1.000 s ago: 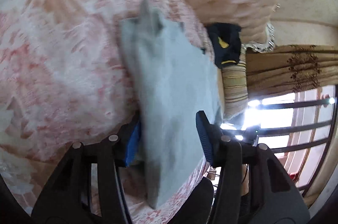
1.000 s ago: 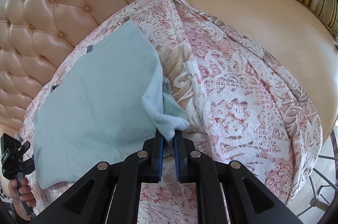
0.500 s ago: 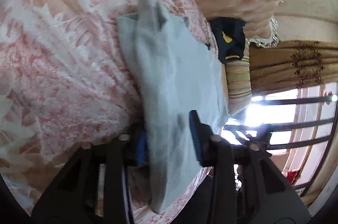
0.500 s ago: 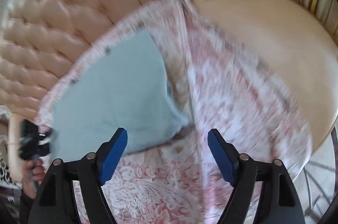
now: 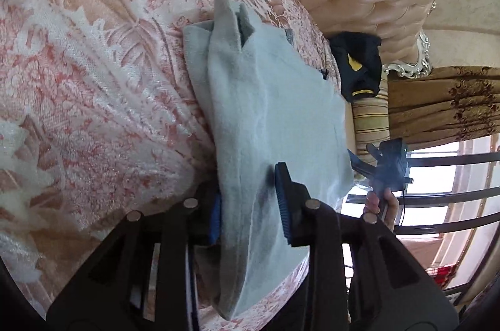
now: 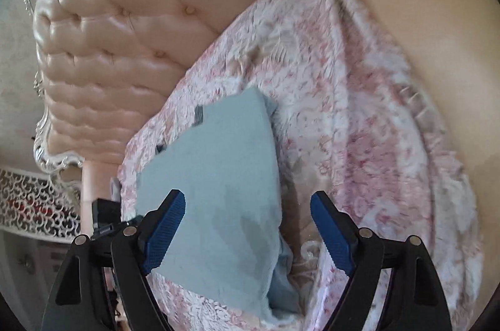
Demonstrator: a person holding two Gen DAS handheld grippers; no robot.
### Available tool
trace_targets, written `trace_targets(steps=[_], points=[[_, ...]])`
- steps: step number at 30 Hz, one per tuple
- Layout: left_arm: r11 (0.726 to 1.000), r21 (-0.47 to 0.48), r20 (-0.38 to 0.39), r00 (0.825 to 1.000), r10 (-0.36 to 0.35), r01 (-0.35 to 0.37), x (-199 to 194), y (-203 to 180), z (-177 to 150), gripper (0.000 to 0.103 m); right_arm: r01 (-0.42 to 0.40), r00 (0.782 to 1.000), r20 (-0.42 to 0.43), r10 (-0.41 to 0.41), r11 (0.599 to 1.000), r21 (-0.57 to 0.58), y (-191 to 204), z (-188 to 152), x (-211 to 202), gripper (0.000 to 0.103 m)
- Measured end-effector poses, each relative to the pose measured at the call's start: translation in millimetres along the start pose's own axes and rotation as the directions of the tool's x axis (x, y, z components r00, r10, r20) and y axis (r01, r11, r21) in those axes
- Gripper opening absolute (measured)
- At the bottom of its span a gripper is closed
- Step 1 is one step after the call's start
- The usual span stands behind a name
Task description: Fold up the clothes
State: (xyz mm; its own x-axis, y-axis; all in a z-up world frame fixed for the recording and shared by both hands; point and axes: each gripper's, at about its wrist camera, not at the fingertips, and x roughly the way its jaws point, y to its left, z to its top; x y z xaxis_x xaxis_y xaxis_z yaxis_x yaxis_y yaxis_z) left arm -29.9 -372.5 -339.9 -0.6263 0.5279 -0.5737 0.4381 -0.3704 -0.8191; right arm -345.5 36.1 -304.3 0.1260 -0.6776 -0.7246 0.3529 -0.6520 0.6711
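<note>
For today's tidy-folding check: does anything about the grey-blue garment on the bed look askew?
Yes. On the grey-blue garment, one end bunches into a raised peak instead of lying flat on the floral bedspread.

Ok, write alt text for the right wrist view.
The right tool hovers with its blue pads wide apart above a folded pale blue garment lying on a pink floral cover. A tufted peach headboard rises behind.
</note>
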Motion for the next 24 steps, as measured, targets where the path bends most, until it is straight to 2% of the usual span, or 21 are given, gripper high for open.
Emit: trace_targets(steps=[4,10,13,17,22,24], points=[[1.0,-0.006,0.008,1.0,0.02,-0.02,-1,-1,-1,0.033,-0.063,0.998,-0.032,0.062,0.998,-0.011,-6,-2,19,0.084],[0.998,0.001,0.007,0.998,0.055,-0.055,5,-8,0,0.033,-0.127,0.991,-0.046,0.125,0.991,-0.039,0,-3,23,0.084],[0.999,-0.002,0.011,0.999,0.052,-0.052,7,-9,0,0.033,-0.119,0.991,-0.062,0.115,0.99,-0.07,6,-6,28,0.084],[0.999,0.002,0.015,0.999,0.05,-0.05,9,-11,0,0.033,-0.152,0.984,-0.104,0.144,0.985,-0.081,10,-12,35,0.083],[0.999,0.019,0.015,0.999,0.041,-0.042,9,-12,0,0.033,-0.148,0.986,-0.089,0.141,0.986,-0.079,11,-5,35,0.084],[0.999,0.031,0.014,1.0,0.026,-0.026,7,-10,-1,0.033,-0.122,0.99,-0.087,0.114,0.987,-0.101,18,-5,38,0.084]])
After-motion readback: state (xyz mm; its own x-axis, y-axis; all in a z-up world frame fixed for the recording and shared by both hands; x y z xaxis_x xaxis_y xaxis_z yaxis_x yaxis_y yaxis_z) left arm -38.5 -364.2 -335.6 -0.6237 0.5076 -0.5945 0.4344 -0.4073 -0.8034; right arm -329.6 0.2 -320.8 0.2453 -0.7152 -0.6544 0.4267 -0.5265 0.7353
